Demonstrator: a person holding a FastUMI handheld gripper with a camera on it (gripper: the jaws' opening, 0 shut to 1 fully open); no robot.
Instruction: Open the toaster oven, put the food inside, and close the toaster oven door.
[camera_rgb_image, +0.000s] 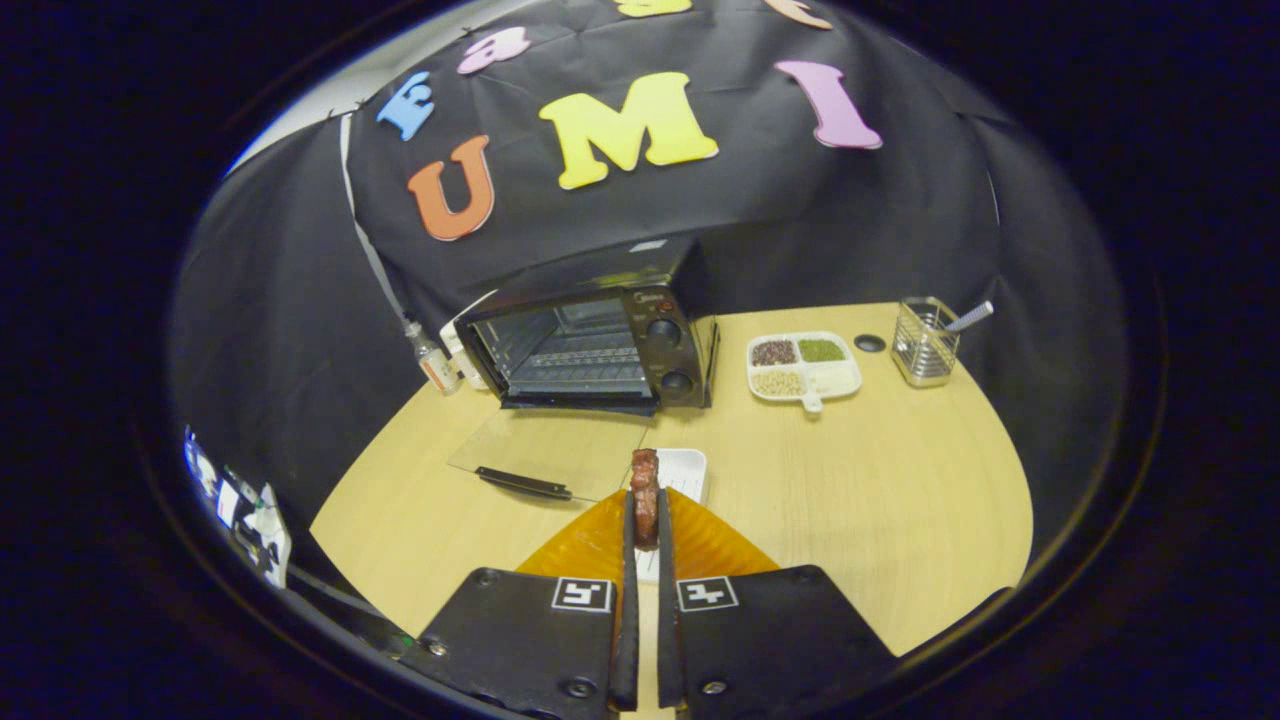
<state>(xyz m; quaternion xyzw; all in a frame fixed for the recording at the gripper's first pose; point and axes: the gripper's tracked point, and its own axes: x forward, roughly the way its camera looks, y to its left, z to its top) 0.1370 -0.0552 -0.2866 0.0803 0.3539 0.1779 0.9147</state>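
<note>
A black toaster oven (590, 340) stands at the back of the round wooden table (880, 500). Its glass door (545, 450) lies folded down flat on the table toward me, with the dark handle (523, 484) at its near edge. The wire rack inside shows. My gripper (645, 520) is shut on a brown piece of food (645, 495), which sticks up between the fingertips. A small white dish (686, 470) sits just beyond the fingers, right of the door handle. The oven mouth is further ahead and slightly left of the fingers.
Right of the oven lies a white divided tray (806, 372) with beans and grains. Past that tray stands a wire mesh holder (925, 342) with a utensil in it. A small bottle (433, 362) stands left of the oven. A dark round spot (870, 343) marks the table.
</note>
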